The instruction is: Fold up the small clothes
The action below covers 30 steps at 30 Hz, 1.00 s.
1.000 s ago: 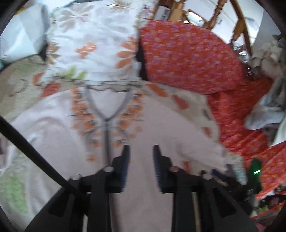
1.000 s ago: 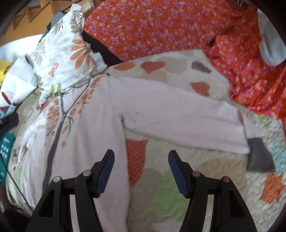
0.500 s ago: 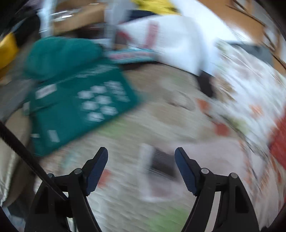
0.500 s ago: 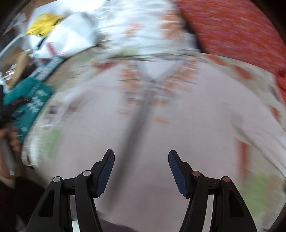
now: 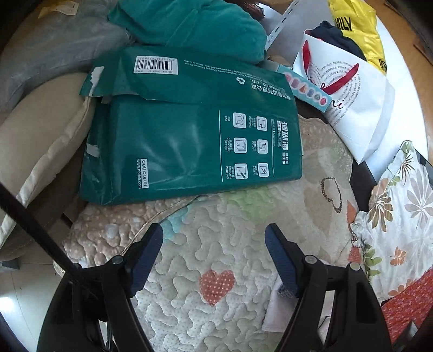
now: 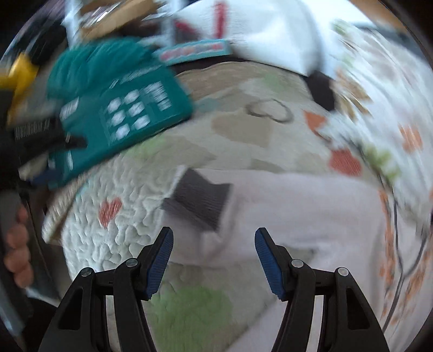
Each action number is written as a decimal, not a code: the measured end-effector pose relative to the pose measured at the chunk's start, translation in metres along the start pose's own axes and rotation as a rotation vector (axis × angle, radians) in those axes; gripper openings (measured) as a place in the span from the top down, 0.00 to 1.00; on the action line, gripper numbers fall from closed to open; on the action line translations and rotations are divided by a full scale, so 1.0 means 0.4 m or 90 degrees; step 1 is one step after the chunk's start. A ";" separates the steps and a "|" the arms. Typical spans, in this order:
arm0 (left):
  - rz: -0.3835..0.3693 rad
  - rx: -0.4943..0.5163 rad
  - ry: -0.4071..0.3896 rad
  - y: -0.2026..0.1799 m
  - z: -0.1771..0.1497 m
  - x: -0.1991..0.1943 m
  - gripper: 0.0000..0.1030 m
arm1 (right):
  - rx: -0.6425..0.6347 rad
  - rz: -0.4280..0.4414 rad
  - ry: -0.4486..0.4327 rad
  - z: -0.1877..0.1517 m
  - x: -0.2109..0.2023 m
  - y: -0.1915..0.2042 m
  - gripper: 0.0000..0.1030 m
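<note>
Sleeve cuff point(image 6: 199, 201) of the pale garment point(image 6: 297, 216) lies flat on the quilt point(image 5: 216, 243) ahead of both empty, wide-open grippers, left gripper point(image 5: 213, 253) and right gripper point(image 6: 213, 253); best to pinch the cuff edge cleanly, avoiding quilt.

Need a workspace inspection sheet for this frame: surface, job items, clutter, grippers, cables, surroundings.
Surface: quilt with heart patches, on a bed.
Job's things: pale garment lies flat, its grey cuff ahead of the right gripper; blurred view.
Clutter: green paper pack, teal cloth, white bag, yellow bag, floral pillow.
Grippers: left gripper open over bare quilt, nothing between the fingers; right gripper open above the garment, nothing held.
Cables: one black cable across the left view's lower left.
Surroundings: beige cushion beside the pack; a hand at the right view's left edge.
</note>
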<state>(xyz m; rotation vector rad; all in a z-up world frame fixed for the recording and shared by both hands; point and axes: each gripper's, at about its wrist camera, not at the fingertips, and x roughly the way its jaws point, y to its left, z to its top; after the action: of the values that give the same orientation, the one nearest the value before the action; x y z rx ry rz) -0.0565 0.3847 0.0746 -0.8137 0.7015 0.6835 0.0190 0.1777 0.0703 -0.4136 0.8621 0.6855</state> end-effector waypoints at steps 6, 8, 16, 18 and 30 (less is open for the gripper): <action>-0.003 0.006 -0.003 -0.012 -0.005 -0.005 0.26 | -0.097 -0.074 0.034 0.021 0.099 0.059 0.46; -0.001 0.019 0.002 -0.027 -0.014 -0.001 0.26 | -0.101 -0.077 0.061 0.025 0.134 0.059 0.87; -0.007 0.090 0.002 -0.096 -0.062 -0.005 0.26 | 0.115 -0.043 0.006 -0.010 -0.027 -0.172 0.96; -0.017 0.108 0.011 -0.118 -0.085 -0.006 0.26 | 0.196 -0.071 -0.015 -0.066 -0.116 -0.301 0.96; -0.112 0.261 0.107 -0.311 -0.318 -0.002 0.26 | 0.585 -0.234 -0.019 -0.651 -0.437 -0.837 0.96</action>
<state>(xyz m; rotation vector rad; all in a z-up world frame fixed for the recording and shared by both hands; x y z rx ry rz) 0.0018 0.2171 0.0621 -0.5484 0.8752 0.2990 0.0284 -0.2810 0.0768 0.2664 0.9456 -0.0799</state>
